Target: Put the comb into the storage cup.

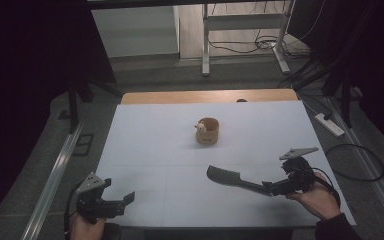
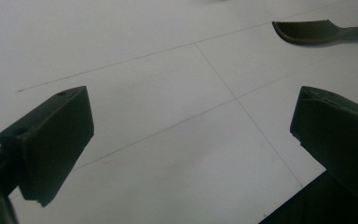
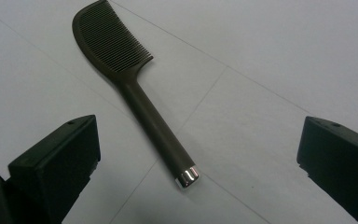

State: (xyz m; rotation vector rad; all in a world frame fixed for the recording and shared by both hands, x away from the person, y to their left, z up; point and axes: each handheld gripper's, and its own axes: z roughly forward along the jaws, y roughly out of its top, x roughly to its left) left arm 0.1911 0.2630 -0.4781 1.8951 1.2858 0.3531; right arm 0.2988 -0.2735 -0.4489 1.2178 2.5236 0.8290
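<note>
Comb lies flat on the white table, front-right area, w/ its toothed head pointing left toward mid-table and its handle running right, toward the right gripper. In the high view the handle end sits right at that gripper's jaws; can't tell from there if they touch.

Right gripper view: comb lies between the two black jaws but ahead of them, handle end w/ silver cap nearest the camera, head farther off at upper left, teeth facing right. Jaws stand wide apart, one each side, neither touching the handle. The cap sits a bit left of centre, nearer the left-hand jaw in that view. Right gripper wide, holding nothing.

Left gripper is at the front-left of the table, held in the person's left hand, well apart from the comb. Its jaws also spread wide, nothing between them but bare table. Left gripper view: gripper looks across the sheet; comb head shows far off at upper right, handle running out of frame at the right edge.

Small round wooden cup stands upright mid-table, beyond the comb, w/ a small pale thing at its rim; too small to tell what. Well apart from both grippers.
</note>
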